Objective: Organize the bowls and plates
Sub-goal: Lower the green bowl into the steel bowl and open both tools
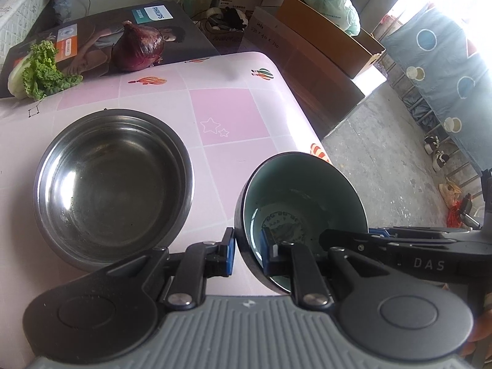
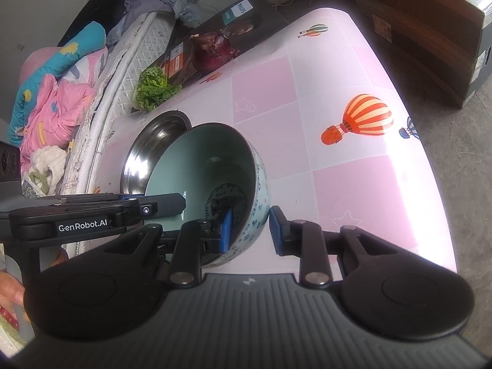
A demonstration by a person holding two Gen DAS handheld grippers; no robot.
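Note:
A ceramic bowl (image 1: 307,190), pale green inside and flower-patterned outside (image 2: 261,203), hangs tilted just above the pink table (image 1: 224,117), gripped from both sides. My left gripper (image 1: 248,252) is shut on its rim, one blue pad inside and one outside. My right gripper (image 2: 252,230) is shut on the opposite rim in the same way. Each gripper shows in the other's view, reaching the bowl from the side. A steel bowl (image 1: 113,181) sits empty on the table beside it, partly hidden behind the ceramic bowl in the right wrist view (image 2: 153,144).
A red onion (image 1: 140,46) and a lettuce leaf (image 1: 40,70) lie on a flat dark box (image 1: 92,40) at the table's far edge. Cardboard boxes (image 1: 323,40) stand on the floor beyond. A bed with bedding (image 2: 61,92) runs along the table's left side.

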